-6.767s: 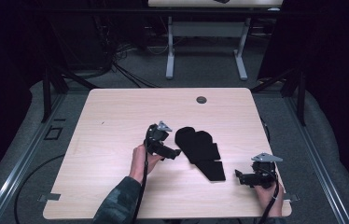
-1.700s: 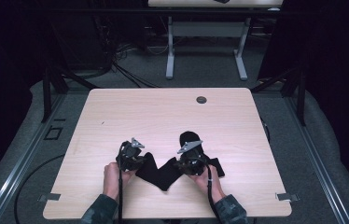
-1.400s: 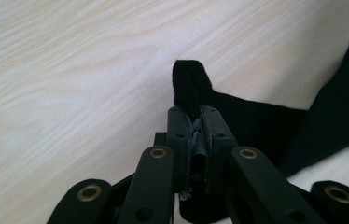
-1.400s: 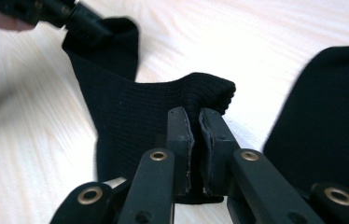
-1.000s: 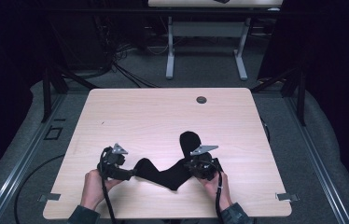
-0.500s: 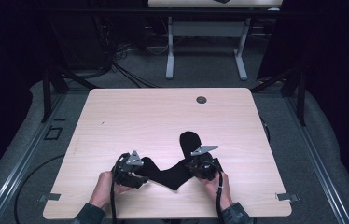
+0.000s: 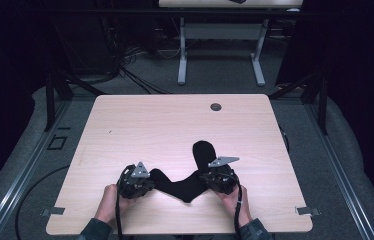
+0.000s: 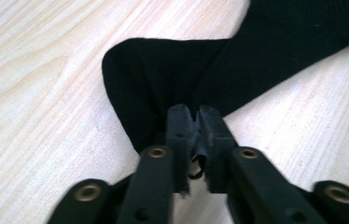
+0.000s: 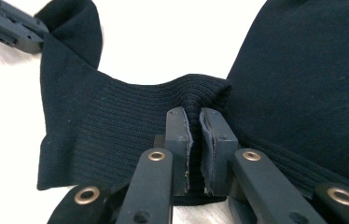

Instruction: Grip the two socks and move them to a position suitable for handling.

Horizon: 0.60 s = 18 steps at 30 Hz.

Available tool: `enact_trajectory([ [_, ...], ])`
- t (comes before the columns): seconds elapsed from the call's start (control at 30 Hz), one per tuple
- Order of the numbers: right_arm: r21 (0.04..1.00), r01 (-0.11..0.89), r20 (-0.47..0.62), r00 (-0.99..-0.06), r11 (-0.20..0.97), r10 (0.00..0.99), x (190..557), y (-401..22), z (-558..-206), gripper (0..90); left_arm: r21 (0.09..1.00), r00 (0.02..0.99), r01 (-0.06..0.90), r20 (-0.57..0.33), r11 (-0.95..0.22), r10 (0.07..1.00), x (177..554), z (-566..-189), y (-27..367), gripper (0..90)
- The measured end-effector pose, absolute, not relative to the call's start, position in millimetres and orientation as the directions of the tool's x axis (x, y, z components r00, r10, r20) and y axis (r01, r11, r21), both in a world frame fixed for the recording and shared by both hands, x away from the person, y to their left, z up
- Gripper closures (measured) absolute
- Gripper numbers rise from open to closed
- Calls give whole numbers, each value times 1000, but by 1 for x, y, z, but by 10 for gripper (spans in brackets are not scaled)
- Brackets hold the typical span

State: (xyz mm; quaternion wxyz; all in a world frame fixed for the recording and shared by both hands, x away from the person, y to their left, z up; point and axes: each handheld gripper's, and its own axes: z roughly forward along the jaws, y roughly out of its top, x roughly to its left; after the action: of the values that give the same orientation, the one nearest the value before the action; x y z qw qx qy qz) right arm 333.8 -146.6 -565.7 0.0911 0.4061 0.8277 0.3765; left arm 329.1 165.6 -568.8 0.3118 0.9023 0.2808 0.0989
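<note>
Light wood table (image 7: 140, 125), black sock (image 7: 190, 175) near the front edge. Left gripper (image 7: 136, 181) at the sock's left end, right gripper (image 7: 220, 177) at its bend; sock spans between them. Small dark grommet (image 7: 216, 107) near far edge.

We see a square table with a pale wood-grain top (image 7: 140, 130) and rounded corners, standing on grey carpet. Near its far edge, right of centre, sits a small round dark grommet (image 7: 216, 106). On the near half lies a black ribbed knit sock (image 7: 185, 184), spread in a bent shape: one rounded end points toward the far side, the middle dips toward the near edge, the other end reaches left.
</note>
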Motion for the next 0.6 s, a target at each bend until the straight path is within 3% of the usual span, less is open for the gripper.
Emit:
enact_trajectory([
  [0.27, 738, 560, 132, -666, 376, 734, 327, -150, -548, 824, 633, 807, 458, 0, -624, 591, 324, -555, 173, 873],
  [0.6, 844, 435, 130, -734, 314, 666, 286, -132, -483, 824, 672, 780, 490, -54, -556, 623, 294, -465, 208, 843],
])
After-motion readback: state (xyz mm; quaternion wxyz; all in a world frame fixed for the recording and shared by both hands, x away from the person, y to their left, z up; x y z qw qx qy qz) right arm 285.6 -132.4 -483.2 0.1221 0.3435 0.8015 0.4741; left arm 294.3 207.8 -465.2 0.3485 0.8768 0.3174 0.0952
